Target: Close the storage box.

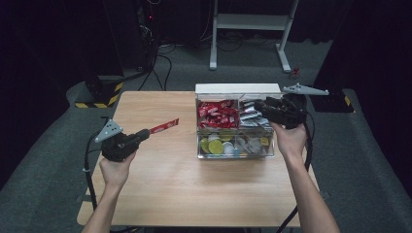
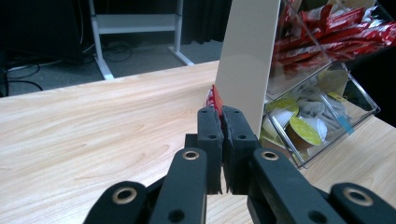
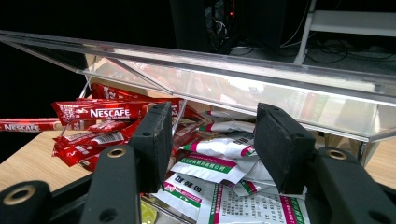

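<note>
1. your left gripper [image 1: 144, 133] pinches a red nescafé stick [image 1: 164, 126], its long axis pointing right toward the clear organiser [image 1: 235, 151].
2. your right gripper [image 3: 210, 140] hangs open over the white sachets [image 3: 219, 154], seemingly the nearer hand.

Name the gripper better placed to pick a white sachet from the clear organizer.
Right. The right gripper hangs open over the white sachets, while the left gripper is shut on a red stick.

White-framed stand [image 1: 252, 22] beyond wooden table [image 1: 170, 174]
</note>
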Demonstrator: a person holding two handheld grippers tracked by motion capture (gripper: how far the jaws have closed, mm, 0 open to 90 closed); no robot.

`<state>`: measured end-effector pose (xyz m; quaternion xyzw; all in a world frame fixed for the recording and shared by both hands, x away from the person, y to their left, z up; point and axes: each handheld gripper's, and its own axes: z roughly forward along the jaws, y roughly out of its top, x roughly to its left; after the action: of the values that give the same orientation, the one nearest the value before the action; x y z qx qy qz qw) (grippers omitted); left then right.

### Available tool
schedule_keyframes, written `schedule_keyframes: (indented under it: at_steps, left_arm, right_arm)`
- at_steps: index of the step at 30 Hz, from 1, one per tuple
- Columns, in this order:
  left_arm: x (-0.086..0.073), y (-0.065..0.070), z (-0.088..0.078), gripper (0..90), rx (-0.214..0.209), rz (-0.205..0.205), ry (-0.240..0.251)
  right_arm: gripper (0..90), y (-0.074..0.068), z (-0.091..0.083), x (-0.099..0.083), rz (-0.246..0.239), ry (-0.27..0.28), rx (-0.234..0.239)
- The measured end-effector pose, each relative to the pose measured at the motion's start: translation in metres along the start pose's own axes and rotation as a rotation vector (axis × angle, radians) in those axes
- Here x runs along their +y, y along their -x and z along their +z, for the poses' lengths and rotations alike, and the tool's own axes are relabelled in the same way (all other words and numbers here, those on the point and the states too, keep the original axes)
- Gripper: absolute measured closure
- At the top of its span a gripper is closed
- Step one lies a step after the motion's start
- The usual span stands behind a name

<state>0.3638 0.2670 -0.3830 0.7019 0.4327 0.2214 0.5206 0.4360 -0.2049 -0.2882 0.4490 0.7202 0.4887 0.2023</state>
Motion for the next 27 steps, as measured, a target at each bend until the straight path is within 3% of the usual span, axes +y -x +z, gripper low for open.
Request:
schedule_keyframes:
  at_steps: [12, 27]
  left_arm:
    - [-0.011, 0.003, 0.017, 87.1, 0.013, 0.009, -0.049]
    - [-0.024, 0.000, 0.036, 87.0, 0.019, -0.021, -0.078]
  right_arm:
    - [46.7, 0.000, 0.000, -0.001, 0.003, 0.009, 0.004]
    - [46.5, -0.001, 0.001, 0.000, 0.005, 0.011, 0.018]
